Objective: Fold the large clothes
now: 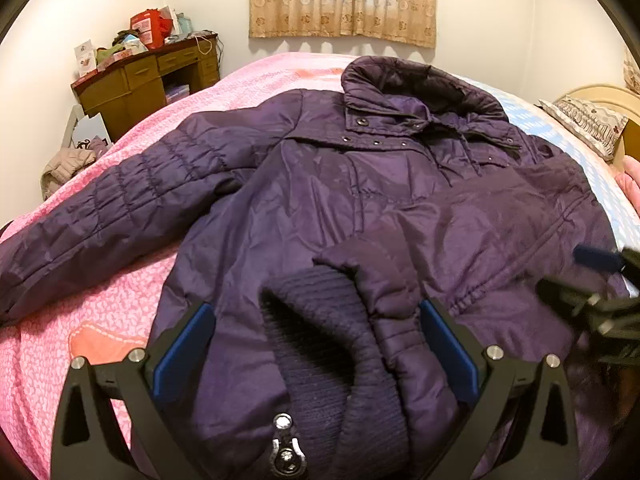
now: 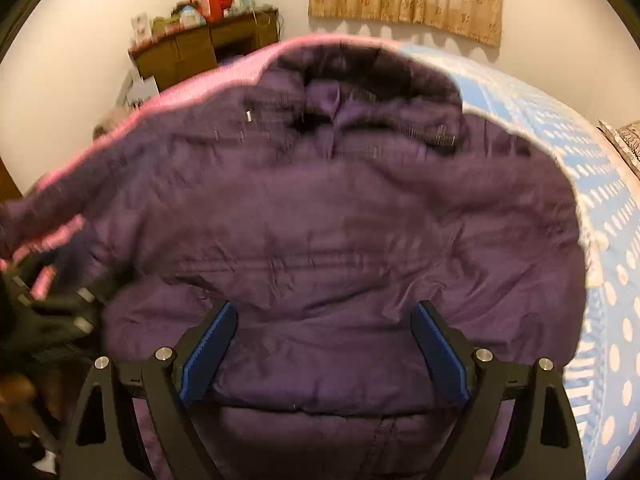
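A large purple padded jacket (image 1: 360, 200) lies front up on the bed, collar (image 1: 420, 84) at the far end. One sleeve (image 1: 120, 208) stretches out to the left. The other sleeve is folded across the body, and its dark knit cuff (image 1: 320, 340) lies between the wide-apart fingers of my left gripper (image 1: 316, 308), which is open, with a gap beside the left pad. In the motion-blurred right wrist view, my right gripper (image 2: 324, 306) hangs open over the jacket's lower body (image 2: 320, 240), with nothing clamped. It also shows blurred as the right gripper (image 1: 568, 272) at the jacket's right edge.
A pink quilt (image 1: 100, 320) covers the bed's left side, a blue dotted sheet (image 2: 608, 240) its right. A patterned pillow (image 1: 588, 120) lies at the far right. A cluttered wooden desk (image 1: 148, 80) stands in the back left corner, with a beige garment (image 1: 64, 164) near it.
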Demonstrator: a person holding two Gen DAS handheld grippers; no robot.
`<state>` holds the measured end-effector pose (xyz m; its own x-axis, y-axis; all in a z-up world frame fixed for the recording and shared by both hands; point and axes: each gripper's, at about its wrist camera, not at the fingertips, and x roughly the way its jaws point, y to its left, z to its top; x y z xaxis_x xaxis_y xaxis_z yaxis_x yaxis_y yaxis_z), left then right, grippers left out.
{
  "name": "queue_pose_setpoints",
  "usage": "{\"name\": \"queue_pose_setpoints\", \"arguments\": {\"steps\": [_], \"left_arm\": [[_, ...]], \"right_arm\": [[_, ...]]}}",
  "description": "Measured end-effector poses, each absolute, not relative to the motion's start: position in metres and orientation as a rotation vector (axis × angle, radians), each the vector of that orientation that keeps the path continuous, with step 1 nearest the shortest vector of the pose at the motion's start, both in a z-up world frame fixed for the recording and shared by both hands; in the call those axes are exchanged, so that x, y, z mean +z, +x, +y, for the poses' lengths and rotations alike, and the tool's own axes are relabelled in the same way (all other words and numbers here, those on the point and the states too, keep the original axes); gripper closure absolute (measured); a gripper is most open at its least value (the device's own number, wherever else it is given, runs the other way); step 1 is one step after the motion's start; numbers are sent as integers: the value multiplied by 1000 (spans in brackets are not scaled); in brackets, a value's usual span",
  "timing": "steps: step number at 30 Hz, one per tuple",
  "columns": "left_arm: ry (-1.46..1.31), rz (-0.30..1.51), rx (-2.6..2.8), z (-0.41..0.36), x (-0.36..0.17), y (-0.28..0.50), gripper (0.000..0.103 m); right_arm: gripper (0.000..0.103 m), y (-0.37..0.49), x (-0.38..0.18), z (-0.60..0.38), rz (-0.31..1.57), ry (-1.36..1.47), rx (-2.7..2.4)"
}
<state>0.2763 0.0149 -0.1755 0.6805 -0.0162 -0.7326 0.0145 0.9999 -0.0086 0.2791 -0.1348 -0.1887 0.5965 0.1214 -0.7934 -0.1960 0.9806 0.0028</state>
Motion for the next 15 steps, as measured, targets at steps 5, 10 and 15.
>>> {"name": "queue_pose_setpoints", "arguments": {"steps": [5, 10, 15], "left_arm": [[5, 823, -12, 15, -175, 277, 0], [7, 823, -11, 13, -175, 277, 0], [1, 829, -15, 15, -176, 277, 0]], "right_arm": [[11, 278, -196, -132, 918, -125, 160], [10, 277, -195, -133, 915, -119, 160], [10, 280, -196, -135, 906, -118, 159]]}}
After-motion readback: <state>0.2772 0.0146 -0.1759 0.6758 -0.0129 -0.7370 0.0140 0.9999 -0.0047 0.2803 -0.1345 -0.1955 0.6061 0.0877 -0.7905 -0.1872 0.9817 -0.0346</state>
